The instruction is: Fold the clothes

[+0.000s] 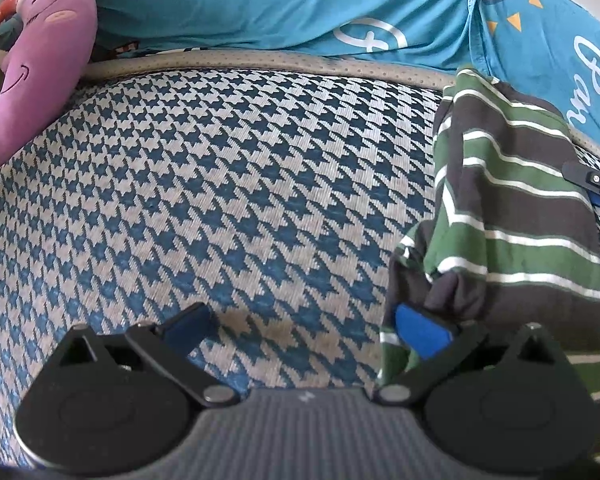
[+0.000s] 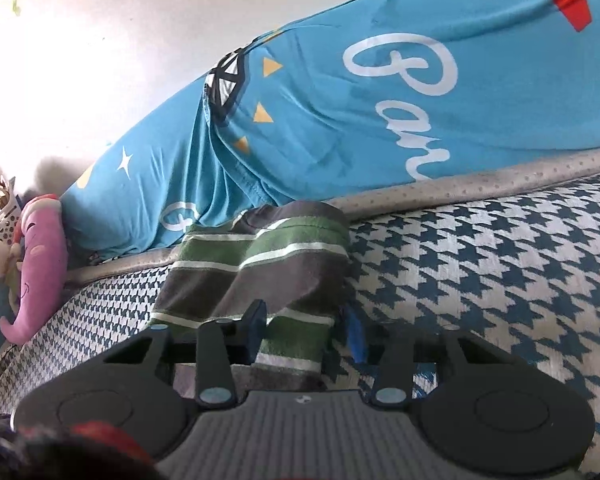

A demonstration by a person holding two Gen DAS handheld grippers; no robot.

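Clearly the striped garment (image 1: 516, 208) was the thing being worked: a bunched heap of green, grey and white bands lying on the houndstooth bed cover (image 1: 228, 184), at the right of the left wrist view and at centre in the right wrist view, its far end close to the grey piped edge (image 1: 260, 60) and the blue printed bedding (image 1: 228, 4) behind.

The right tool (image 2: 306, 334) had its fingers set either side of a fold of the garment, cloth filling the gap; it looked clamped on that fold. The left tool (image 1: 304, 326) stood with fingers well apart, its right pad (image 1: 420, 330) touching the garment's near edge, nothing between them.

To my eye the step was getting a second hold, so the left tool would do well to close on a single layer at the hem, away from the lump, then draw the cloth flat before any fold. A purple plush toy (image 1: 40, 52) lay at upper left, well clear.
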